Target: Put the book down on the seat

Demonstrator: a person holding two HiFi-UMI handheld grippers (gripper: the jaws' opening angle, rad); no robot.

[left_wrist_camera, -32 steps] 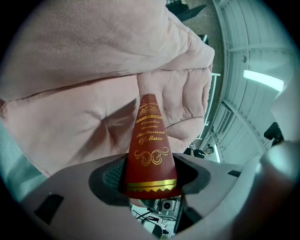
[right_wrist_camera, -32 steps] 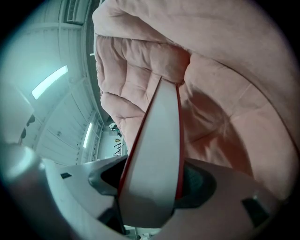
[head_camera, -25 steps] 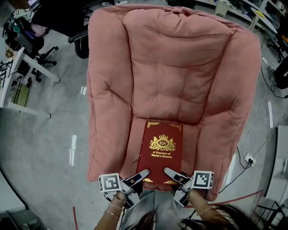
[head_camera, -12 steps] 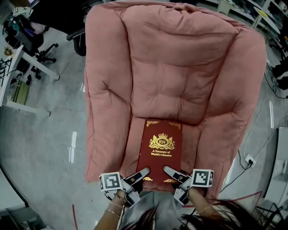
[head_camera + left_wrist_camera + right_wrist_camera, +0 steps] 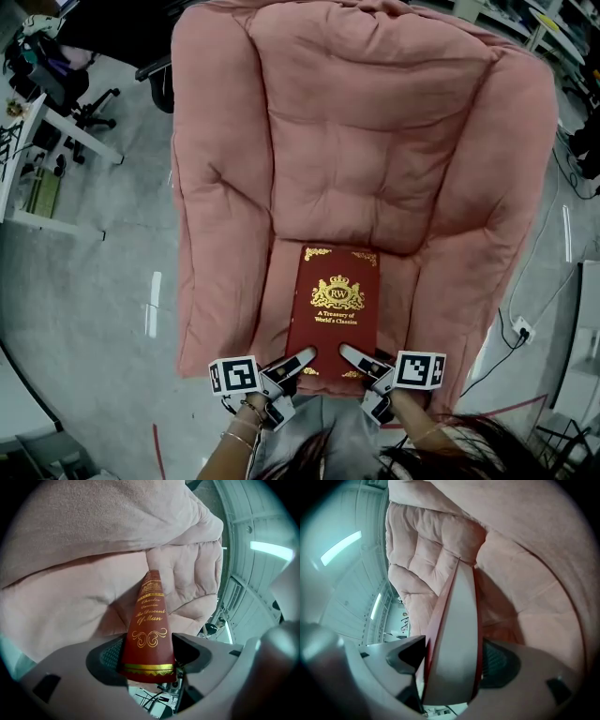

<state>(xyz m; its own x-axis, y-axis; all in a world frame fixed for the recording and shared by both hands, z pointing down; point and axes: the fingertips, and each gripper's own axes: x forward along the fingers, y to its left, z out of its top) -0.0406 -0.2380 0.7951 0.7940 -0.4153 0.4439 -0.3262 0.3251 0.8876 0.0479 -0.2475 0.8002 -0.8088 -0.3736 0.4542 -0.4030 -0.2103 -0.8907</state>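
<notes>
A dark red book [image 5: 333,305] with gold print lies flat on the seat of a pink padded armchair [image 5: 375,141], its near edge at the seat's front. My left gripper [image 5: 302,358] is at the book's near left corner and my right gripper [image 5: 349,354] at its near right corner. In the left gripper view the gold-lettered spine [image 5: 149,620] stands between the jaws of the left gripper [image 5: 147,656]. The right gripper view shows the page edge [image 5: 452,634] between the jaws of the right gripper [image 5: 452,660]. Both pairs of jaws are opening, with the pads close beside the covers.
The armchair's thick arms [image 5: 211,216] rise on both sides of the seat. A black office chair [image 5: 56,84] and a white desk [image 5: 56,131] stand at the far left. A cable and socket [image 5: 518,330] lie on the grey floor at the right.
The head view has drifted slightly, so the armchair fills more of it. The book stays flat on the seat and both grippers remain at its near corners.
</notes>
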